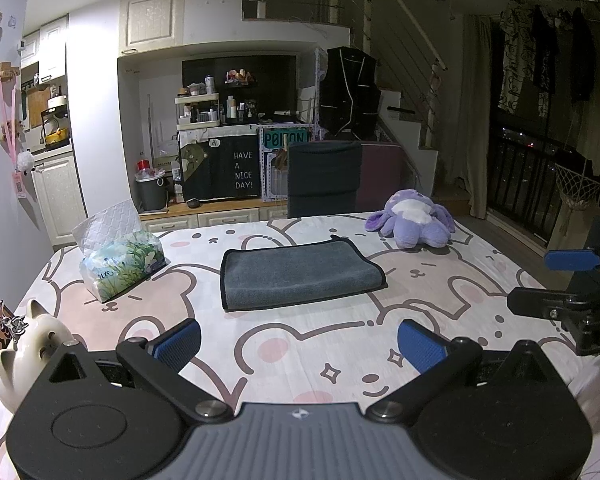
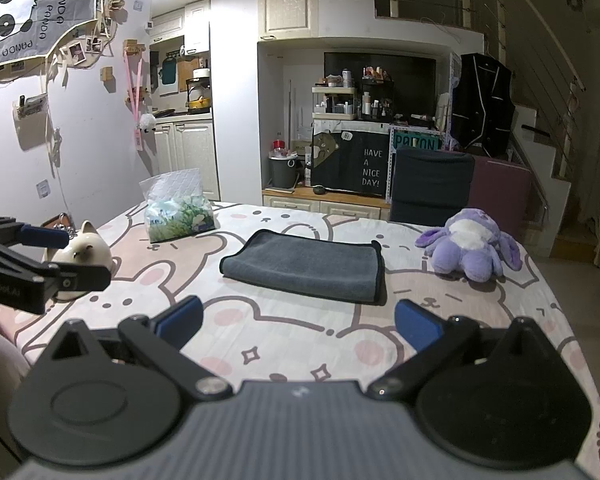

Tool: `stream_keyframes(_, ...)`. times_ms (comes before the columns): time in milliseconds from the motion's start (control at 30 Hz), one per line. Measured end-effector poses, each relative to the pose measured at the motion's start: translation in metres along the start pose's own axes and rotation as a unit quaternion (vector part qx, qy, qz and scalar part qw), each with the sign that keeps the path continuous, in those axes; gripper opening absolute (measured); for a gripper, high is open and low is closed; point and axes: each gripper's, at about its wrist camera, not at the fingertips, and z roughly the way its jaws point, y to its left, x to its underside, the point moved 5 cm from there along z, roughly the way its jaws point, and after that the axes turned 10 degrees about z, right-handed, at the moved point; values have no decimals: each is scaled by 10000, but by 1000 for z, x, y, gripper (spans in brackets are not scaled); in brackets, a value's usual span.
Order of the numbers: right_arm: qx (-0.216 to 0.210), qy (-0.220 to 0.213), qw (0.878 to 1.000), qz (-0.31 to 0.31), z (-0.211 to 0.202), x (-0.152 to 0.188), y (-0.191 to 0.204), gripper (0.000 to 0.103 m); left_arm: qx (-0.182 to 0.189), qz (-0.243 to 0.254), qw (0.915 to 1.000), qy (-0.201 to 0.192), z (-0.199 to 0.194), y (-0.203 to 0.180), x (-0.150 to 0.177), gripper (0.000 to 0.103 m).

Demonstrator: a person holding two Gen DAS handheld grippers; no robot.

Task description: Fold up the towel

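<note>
**Towel already folded, both pairs of fingers hanging back**

Hovering above the near edge of the counter (image 1: pixel 324 360), I hold my left fingers (image 1: pixel 299 345) spread wide apart with nothing between them. My right fingers (image 2: pixel 299 322) are just as wide and just as empty.

The grey towel (image 1: pixel 300 276) lies in the middle of the counter, ahead of both sets of fingers and apart from them. It already sits doubled over as a neat rectangle with a dark trimmed edge, its rounded fold along one short side. I judge the folding to be mostly or wholly done (one more fold might still be wanted, but I cannot tell from here).

The counter wears a white cloth printed with pink cartoon bears. On it, to the left of the towel, stands a soft pack of tissues (image 1: pixel 120 262); nearer me on the left sits a white cat-shaped pot (image 1: pixel 28 344). A purple plush toy (image 1: pixel 414 220) lies at the far right.

Beyond is a dim, lived-in room: a dark chair (image 1: pixel 324 178) at the far side, cluttered shelves, a cloth reading "HAVE A NICE DAY!", white kitchen cupboards, stairs, hanging clothes.
</note>
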Motion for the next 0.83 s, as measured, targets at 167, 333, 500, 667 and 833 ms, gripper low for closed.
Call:
stream_keyframes(167, -4, 0, 10000, 3, -1, 0, 1, 103, -1, -1, 10000, 2, 0, 0, 0, 103)
stream_keyframes(333, 1, -5, 10000, 4, 0, 0, 0, 103, -3, 1, 10000, 2, 0, -1, 0, 103)
stream_keyframes(500, -2, -4, 10000, 3, 0, 0, 0, 103, 1, 0, 10000, 0, 0, -1, 0, 103)
stream_keyframes(667, 6, -16, 10000, 19, -1, 1, 0, 103, -9, 4, 10000, 5, 0, -1, 0, 103)
stream_keyframes(833, 9, -22, 10000, 19, -1, 2, 1, 103, -28, 9, 10000, 21, 0, 1, 1, 103)
